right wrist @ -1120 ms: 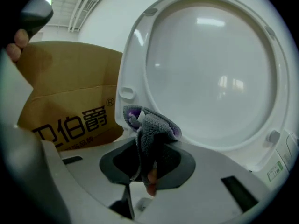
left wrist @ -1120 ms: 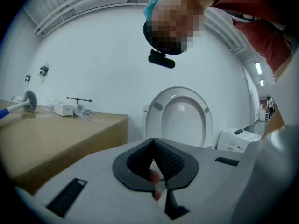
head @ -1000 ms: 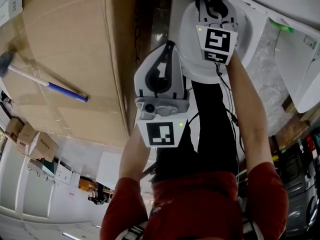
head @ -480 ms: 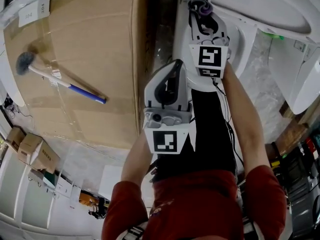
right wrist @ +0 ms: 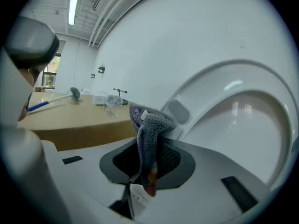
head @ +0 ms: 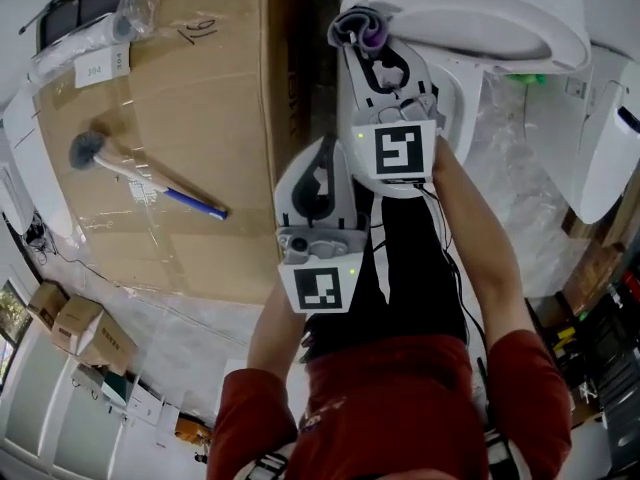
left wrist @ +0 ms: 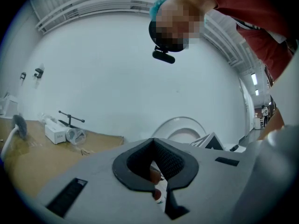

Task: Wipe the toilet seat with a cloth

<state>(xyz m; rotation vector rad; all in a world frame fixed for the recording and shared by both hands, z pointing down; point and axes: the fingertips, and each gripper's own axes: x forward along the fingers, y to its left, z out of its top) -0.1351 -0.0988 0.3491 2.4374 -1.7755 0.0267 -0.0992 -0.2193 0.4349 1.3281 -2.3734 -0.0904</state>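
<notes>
Grey cloth (right wrist: 150, 127) pinched in right gripper (right wrist: 145, 178), brush (head: 150, 180) lying atop cardboard box (head: 200, 78)

There are two hand-held grippers, the left hand-held gripper (head: 326, 153) and the right hand-held gripper (head: 368, 46). One cloth (head: 352, 20), one toilet (head: 500, 8), one large cardboard box (head: 200, 98), one long-handled tool (head: 150, 180), one white labelled box (head: 95, 65), and seemingly two small cartons (head: 80, 323), blurred.
</notes>
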